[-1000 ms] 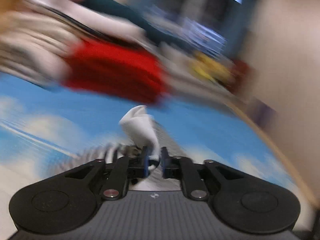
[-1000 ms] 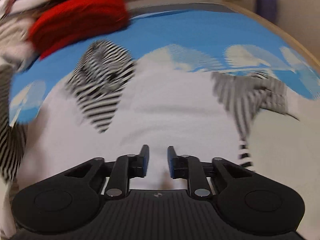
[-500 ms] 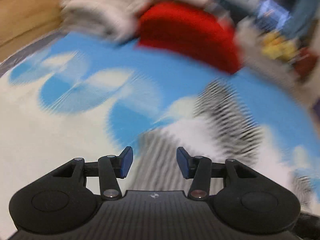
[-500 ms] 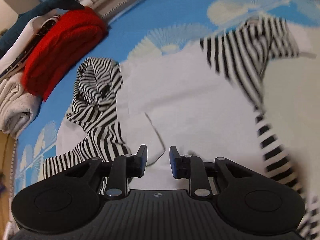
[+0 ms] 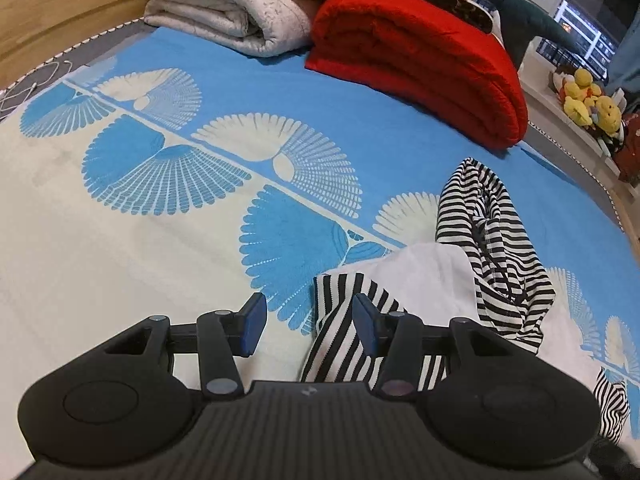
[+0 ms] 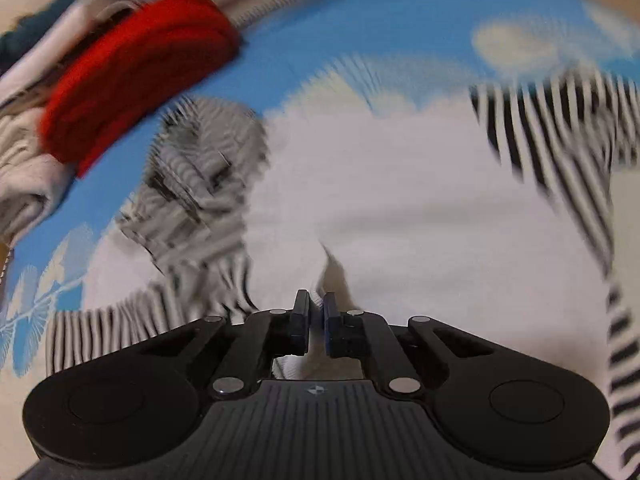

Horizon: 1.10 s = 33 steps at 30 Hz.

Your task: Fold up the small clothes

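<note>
A small white top with black-and-white striped sleeves and hood (image 5: 432, 276) lies on the blue-and-cream patterned bedspread (image 5: 160, 240). My left gripper (image 5: 308, 324) is open and empty, just above the left striped sleeve (image 5: 340, 340). In the right wrist view, which is motion-blurred, my right gripper (image 6: 316, 320) is shut on a pinched fold of the white body (image 6: 400, 208) of the top. The striped hood (image 6: 192, 192) lies to its left and a striped sleeve (image 6: 552, 136) to its right.
A folded red blanket (image 5: 420, 60) and a folded white quilt (image 5: 236, 4) lie at the far end of the bed. Yellow plush toys (image 5: 588, 100) sit on a ledge at the right. A wooden bed frame (image 5: 60, 12) runs along the left.
My left gripper let go of the white cloth, opened and swung left over the sleeve. My right gripper closed on a fold of the white body.
</note>
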{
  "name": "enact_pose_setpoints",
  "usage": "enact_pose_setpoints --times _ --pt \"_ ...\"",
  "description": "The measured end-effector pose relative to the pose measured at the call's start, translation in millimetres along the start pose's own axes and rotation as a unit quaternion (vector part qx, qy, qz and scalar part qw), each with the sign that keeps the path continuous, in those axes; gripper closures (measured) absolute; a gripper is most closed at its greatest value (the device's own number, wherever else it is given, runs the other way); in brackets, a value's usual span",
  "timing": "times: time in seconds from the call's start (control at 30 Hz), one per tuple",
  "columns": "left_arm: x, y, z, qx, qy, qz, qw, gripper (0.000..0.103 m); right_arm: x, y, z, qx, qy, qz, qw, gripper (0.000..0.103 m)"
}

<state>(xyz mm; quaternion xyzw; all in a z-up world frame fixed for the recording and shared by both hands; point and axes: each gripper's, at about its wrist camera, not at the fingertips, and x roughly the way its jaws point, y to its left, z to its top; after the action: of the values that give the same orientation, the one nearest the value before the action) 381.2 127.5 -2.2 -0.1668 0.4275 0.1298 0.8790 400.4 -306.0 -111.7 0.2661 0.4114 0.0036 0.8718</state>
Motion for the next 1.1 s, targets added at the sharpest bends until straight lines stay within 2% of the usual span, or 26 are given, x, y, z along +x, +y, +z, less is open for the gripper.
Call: enact_pose_setpoints --times 0.03,0.13,0.2,0.23,0.27,0.3,0.33,0.37,0.4,0.47,0.57,0.63,0.67,0.7,0.73,0.8,0.83,0.9,0.93,0.97,1.0,1.03,1.1 --pt "1.2 -0.6 -0.3 0.004 0.003 -0.002 1.0000 0.051 -11.8 1.4 6.6 0.004 -0.018 0.010 1.000 0.097" --pt "6.7 -3.7 -3.4 0.015 0.015 -0.010 0.9997 0.051 -70.6 6.7 23.3 0.008 -0.121 0.042 0.992 0.098" --pt "9.4 -5.7 -5.7 0.017 0.021 -0.014 0.9995 0.051 -90.9 3.8 24.1 -0.005 -0.159 0.006 0.987 0.098" --pt "11.0 -7.3 -7.2 0.019 0.025 -0.016 0.9994 0.051 -90.6 -2.0 23.4 -0.007 -0.158 -0.026 0.987 0.098" --pt "12.6 -9.5 -9.1 0.022 0.031 -0.018 0.9991 0.051 -82.1 -11.7 23.3 0.001 -0.139 -0.053 0.989 0.097" --pt "14.2 -12.3 -11.2 0.026 0.035 -0.020 0.9988 0.051 -66.2 -23.8 23.8 0.013 -0.102 -0.067 0.992 0.095" --pt "16.1 -15.5 -13.5 0.030 0.040 -0.024 0.9984 0.051 -47.0 -36.3 24.2 0.025 -0.049 -0.067 0.996 0.093" --pt "18.0 -19.3 -16.3 0.036 0.046 -0.028 0.9979 0.051 -35.0 -46.4 23.0 0.045 -0.017 -0.074 0.996 0.093" --pt "19.5 -23.3 -19.6 0.043 0.053 -0.032 0.9972 0.051 -30.9 -54.2 21.0 0.067 -0.007 -0.089 0.994 0.093" --pt "22.1 -30.2 -25.2 0.056 0.063 -0.042 0.9956 0.051 -36.6 -58.0 21.0 0.074 -0.025 -0.100 0.992 0.093" --pt "28.9 -43.2 -37.2 0.080 0.091 -0.068 0.9903 0.051 -42.2 -46.5 23.4 0.031 -0.043 -0.045 0.998 0.092" --pt "34.9 -51.8 -48.2 0.098 0.114 -0.090 0.9846 0.051 -26.1 -41.1 20.7 0.001 0.004 -0.009 1.000 0.082" --pt "40.3 -54.9 -55.4 0.104 0.129 -0.100 0.9811 0.051 -14.6 -41.7 16.0 -0.010 0.039 -0.016 0.999 0.073" --pt "46.8 -56.9 -63.3 0.115 0.145 -0.104 0.9772 0.051 -2.1 -43.0 10.7 -0.021 0.076 -0.036 0.996 0.072" --pt "57.0 -59.1 -74.1 0.139 0.169 -0.092 0.9714 0.051 9.7 -46.9 3.6 -0.027 0.111 -0.063 0.991 0.072" --pt "76.3 -56.3 -92.2 0.177 0.204 -0.036 0.9623 0.051 6.7 -50.2 3.8 -0.018 0.101 -0.059 0.993 0.071" --pt "81.2 -52.9 -96.6 0.181 0.211 -0.020 0.9603 0.051 0.9 -48.7 8.5 -0.012 0.094 -0.057 0.994 0.071" --pt "75.7 -52.3 -94.6 0.175 0.202 -0.018 0.9635 0.051 -9.2 -42.8 13.4 -0.010 0.059 -0.038 0.997 0.069" --pt "67.2 -56.3 -91.9 0.176 0.184 -0.030 0.9666 0.051 -10.4 -43.3 13.9 -0.015 0.053 -0.037 0.998 0.067" --pt "63.1 -60.4 -92.4 0.183 0.174 -0.041 0.9668 0.050 -4.5 -44.0 13.4 -0.024 0.071 -0.046 0.996 0.064" --pt "66.1 -63.8 -97.0 0.193 0.182 -0.042 0.9632 0.049 4.4 -47.8 10.5 -0.026 0.100 -0.057 0.993 0.063" --pt "75.2 -64.8 -105.5 0.201 0.201 -0.027 0.9583 0.049 8.2 -50.3 7.4 -0.020 0.114 -0.056 0.992 0.063" --pt "79.5 -66.0 -111.9 0.204 0.202 -0.007 0.9577 0.047 -1.3 -52.2 14.3 0.006 0.096 -0.047 0.994 0.063"
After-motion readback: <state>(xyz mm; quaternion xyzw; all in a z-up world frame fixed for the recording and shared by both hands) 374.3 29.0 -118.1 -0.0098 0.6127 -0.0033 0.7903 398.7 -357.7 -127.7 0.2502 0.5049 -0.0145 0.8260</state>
